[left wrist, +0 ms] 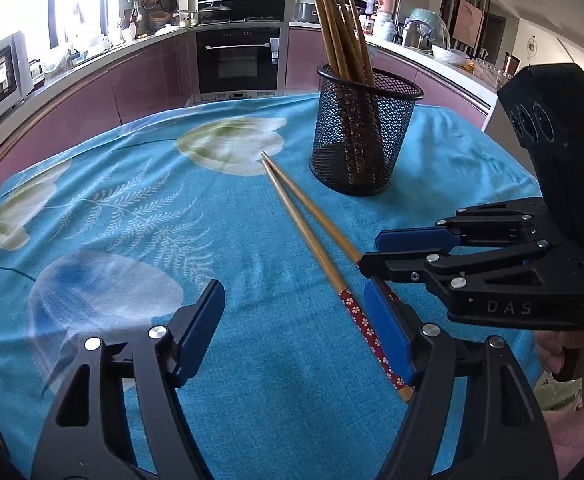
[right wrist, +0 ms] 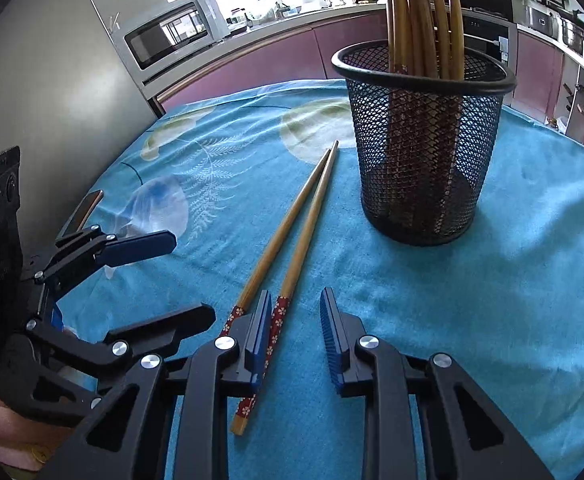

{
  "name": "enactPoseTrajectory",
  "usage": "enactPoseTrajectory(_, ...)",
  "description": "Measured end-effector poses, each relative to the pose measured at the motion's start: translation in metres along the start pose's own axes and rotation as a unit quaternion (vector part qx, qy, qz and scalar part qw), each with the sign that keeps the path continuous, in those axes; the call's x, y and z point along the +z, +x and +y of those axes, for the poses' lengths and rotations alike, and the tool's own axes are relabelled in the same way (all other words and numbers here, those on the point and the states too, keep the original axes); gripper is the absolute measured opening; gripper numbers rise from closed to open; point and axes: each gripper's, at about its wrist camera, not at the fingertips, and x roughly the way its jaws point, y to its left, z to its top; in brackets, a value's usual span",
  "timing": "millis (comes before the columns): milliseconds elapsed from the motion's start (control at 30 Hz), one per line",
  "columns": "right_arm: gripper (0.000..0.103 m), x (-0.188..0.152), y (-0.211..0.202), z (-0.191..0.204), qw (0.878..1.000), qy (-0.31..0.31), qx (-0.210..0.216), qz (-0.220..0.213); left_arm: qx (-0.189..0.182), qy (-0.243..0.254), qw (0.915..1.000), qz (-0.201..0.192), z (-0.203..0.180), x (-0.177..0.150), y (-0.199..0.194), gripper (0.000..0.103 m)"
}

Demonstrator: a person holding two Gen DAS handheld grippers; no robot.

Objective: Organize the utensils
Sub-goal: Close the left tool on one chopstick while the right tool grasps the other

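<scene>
With the right gripper (right wrist: 295, 336) spread astride one of two loose chopsticks (right wrist: 292, 240), closing carelessly could nudge its neighbour askew.

Your left gripper (left wrist: 292, 336) points down at a slant, jaws wide apart, nothing pressed between the pads. Your right gripper (right wrist: 295, 336) sits just beside it, angled down too, jaws narrower but still parted, pads gripping nothing.

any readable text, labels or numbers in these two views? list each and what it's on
"DAS": raised letters on the body of the right claw, seen from the left wrist view.
Oven door label: too small to read.
Jars and packets on the counter: too blurred to read.
Nothing else legible.
</scene>
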Motion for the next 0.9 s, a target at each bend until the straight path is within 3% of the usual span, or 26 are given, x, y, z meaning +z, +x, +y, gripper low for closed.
enactPoseTrajectory(133,0.024,0.005,0.002,-0.001,1.0,0.005,0.002,-0.002,-0.009,0.008,0.9999,0.006,-0.004,-0.001,0.003,0.07)
enactPoseTrajectory(333,0.024,0.019,0.015,0.004,1.0,-0.007,-0.007,0.001,-0.011,0.015,0.9995,0.026,-0.011,-0.003,0.015,0.055)
enactPoseTrajectory(433,0.018,0.024,0.02,0.007,1.0,-0.015,-0.021,0.0,-0.012,0.009,0.9994,0.03,-0.011,-0.003,0.018,0.05)
enactPoseTrajectory(567,0.009,0.024,0.02,0.005,1.0,-0.013,-0.021,-0.001,-0.016,-0.003,0.9994,0.032,-0.008,-0.002,0.021,0.033)
enactPoseTrajectory(633,0.009,0.022,0.018,0.003,1.0,-0.011,-0.019,-0.001,-0.017,-0.01,0.9993,0.032,-0.006,-0.002,0.021,0.029)
enactPoseTrajectory(767,0.007,0.013,0.01,-0.001,1.0,-0.002,-0.016,-0.003,-0.028,-0.032,0.9985,0.034,-0.001,-0.003,0.02,0.011)
enactPoseTrajectory(900,0.006,0.001,0.001,-0.004,1.0,0.008,-0.013,-0.004,-0.029,-0.049,0.9978,0.035,0.0,-0.008,0.017,0.011)
